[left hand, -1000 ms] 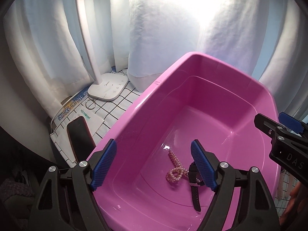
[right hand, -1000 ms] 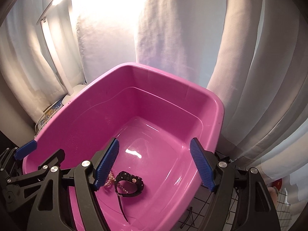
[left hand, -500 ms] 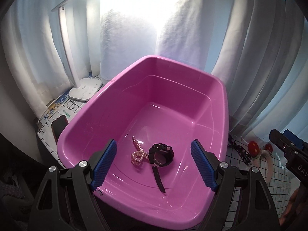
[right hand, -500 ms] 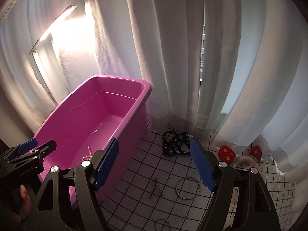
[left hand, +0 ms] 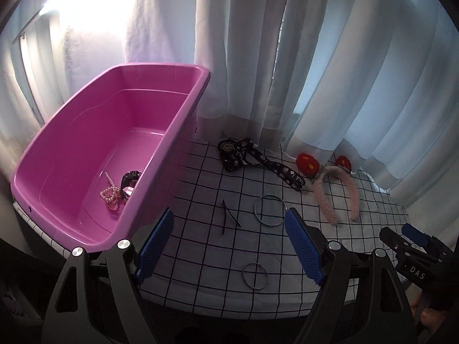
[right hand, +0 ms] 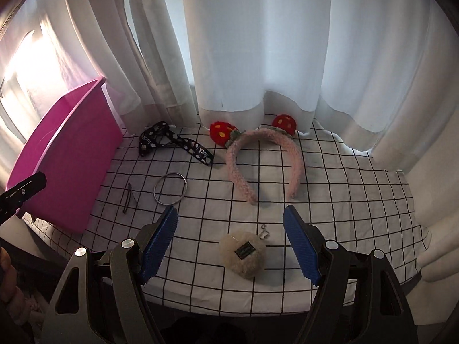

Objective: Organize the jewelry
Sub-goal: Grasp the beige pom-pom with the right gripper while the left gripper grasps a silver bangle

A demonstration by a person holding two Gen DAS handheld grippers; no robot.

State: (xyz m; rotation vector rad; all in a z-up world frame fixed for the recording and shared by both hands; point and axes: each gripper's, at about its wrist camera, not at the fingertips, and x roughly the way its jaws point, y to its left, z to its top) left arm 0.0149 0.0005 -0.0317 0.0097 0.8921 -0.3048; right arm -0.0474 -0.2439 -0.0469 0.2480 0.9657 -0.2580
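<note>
A pink tub (left hand: 178, 109) (right hand: 74, 149) stands at the left and holds a pearl bracelet (left hand: 110, 195) and a black watch (left hand: 129, 182). On the checked cloth lie a large metal bangle (left hand: 269, 209) (right hand: 170, 188), a small ring (left hand: 254, 275), a black hairpin (left hand: 228, 216) (right hand: 127, 197), a black lanyard (left hand: 258, 162) (right hand: 175, 143), a pink strawberry headband (left hand: 335, 183) (right hand: 264, 160) and a beige plush keychain (right hand: 243, 252). My left gripper (left hand: 229, 243) is open and empty above the cloth's front. My right gripper (right hand: 231, 242) is open and empty, just above the plush keychain.
White curtains (right hand: 258, 43) hang close behind the table. A lit lamp (left hand: 31, 28) glows at the far left behind the tub. The cloth's front edge (right hand: 258, 309) drops off just under both grippers.
Both grippers have swung right, away from over the tub, and now face the loose items on the cloth. Both stayed open and empty.
</note>
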